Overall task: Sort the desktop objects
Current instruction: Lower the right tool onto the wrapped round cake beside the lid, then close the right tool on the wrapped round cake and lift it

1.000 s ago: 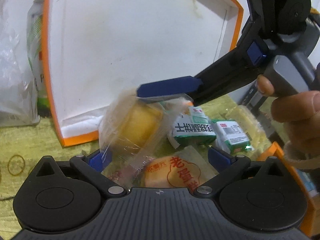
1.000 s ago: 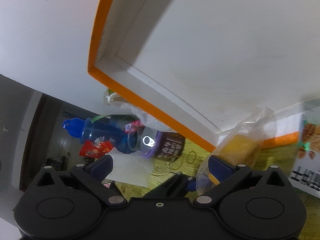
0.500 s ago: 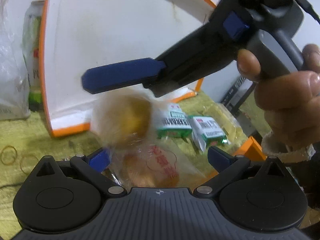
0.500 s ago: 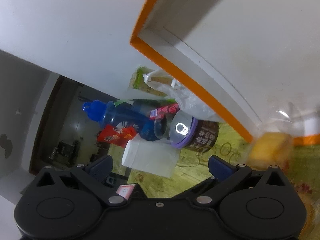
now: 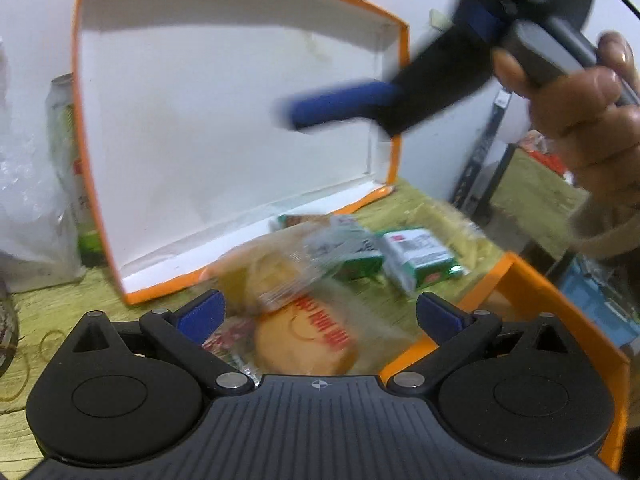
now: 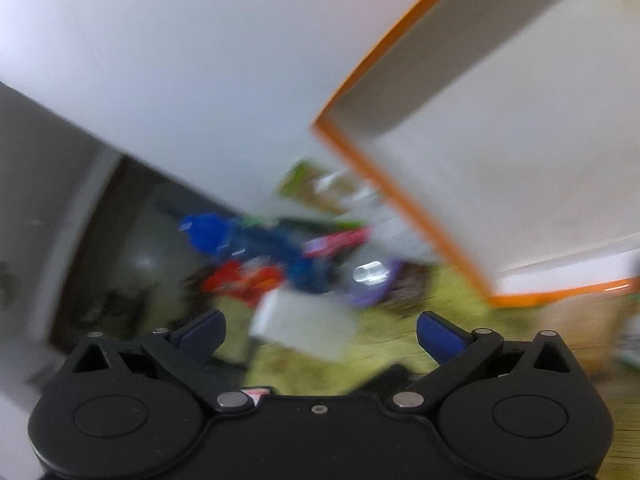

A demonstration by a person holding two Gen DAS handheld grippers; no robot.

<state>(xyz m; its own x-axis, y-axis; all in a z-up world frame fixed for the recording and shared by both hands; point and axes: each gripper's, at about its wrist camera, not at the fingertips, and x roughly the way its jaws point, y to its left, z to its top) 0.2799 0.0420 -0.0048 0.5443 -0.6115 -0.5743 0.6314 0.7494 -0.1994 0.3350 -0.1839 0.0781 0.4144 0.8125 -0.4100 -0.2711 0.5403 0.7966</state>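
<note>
In the left wrist view my left gripper [image 5: 320, 317] is open above an orange tray [image 5: 540, 292] of wrapped snacks. A yellow cake in a clear wrapper [image 5: 272, 276] lies tilted on the pile, partly over a round pastry with red lettering [image 5: 308, 340]. Two green-and-white packets [image 5: 416, 256] lie behind them. A hand [image 5: 588, 120] holds the right gripper high at the upper right, where one blurred blue finger [image 5: 340, 104] shows, apart from the snacks. The right wrist view is blurred. In it my right gripper [image 6: 320, 334] is open and holds nothing.
The orange-edged white box lid [image 5: 240, 140] stands upright behind the tray. A can [image 5: 68, 160] and a clear plastic bag [image 5: 28, 208] sit left of it. Left of the lid [image 6: 500, 160] are a blue bottle [image 6: 248, 240], a purple-lidded cup [image 6: 372, 280] and white paper [image 6: 300, 328].
The wrapped yellow cake has dropped from beside the right gripper's finger onto the pile in the tray. The right gripper has risen and swung away to the upper right.
</note>
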